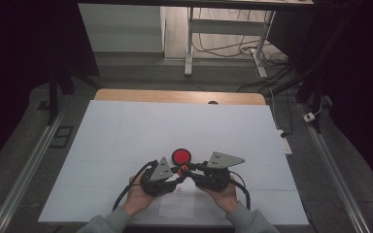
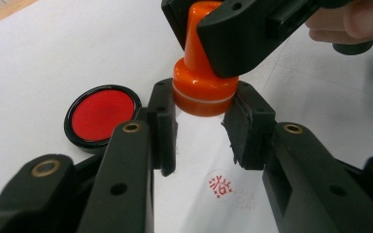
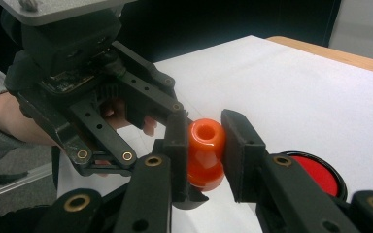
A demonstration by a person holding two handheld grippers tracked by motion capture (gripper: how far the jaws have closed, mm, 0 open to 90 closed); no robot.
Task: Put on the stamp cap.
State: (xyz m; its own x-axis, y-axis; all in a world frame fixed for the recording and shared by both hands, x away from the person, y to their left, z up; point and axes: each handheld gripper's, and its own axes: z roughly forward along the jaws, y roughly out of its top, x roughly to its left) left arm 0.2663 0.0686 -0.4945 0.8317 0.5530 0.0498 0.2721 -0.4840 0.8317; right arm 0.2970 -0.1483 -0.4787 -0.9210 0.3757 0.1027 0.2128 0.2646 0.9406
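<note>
While both grip: left claw [image 2: 201,124] on glossy orange stamp [image 2: 201,82] base | right claw [image 3: 201,145] on neck

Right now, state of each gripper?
Left gripper: closed on the base of the orange stamp.
Right gripper: closed on the stamp's handle.

Beyond my work I see a white sheet [image 1: 141,131] spread over a wooden table [image 1: 175,95]; a round red ink pad [image 1: 181,156] in a black case lies on it, near a small red seal print [image 2: 220,184]. Behind the table stands a white desk frame [image 1: 189,43], with cables [image 1: 223,48] trailing on the floor
</note>
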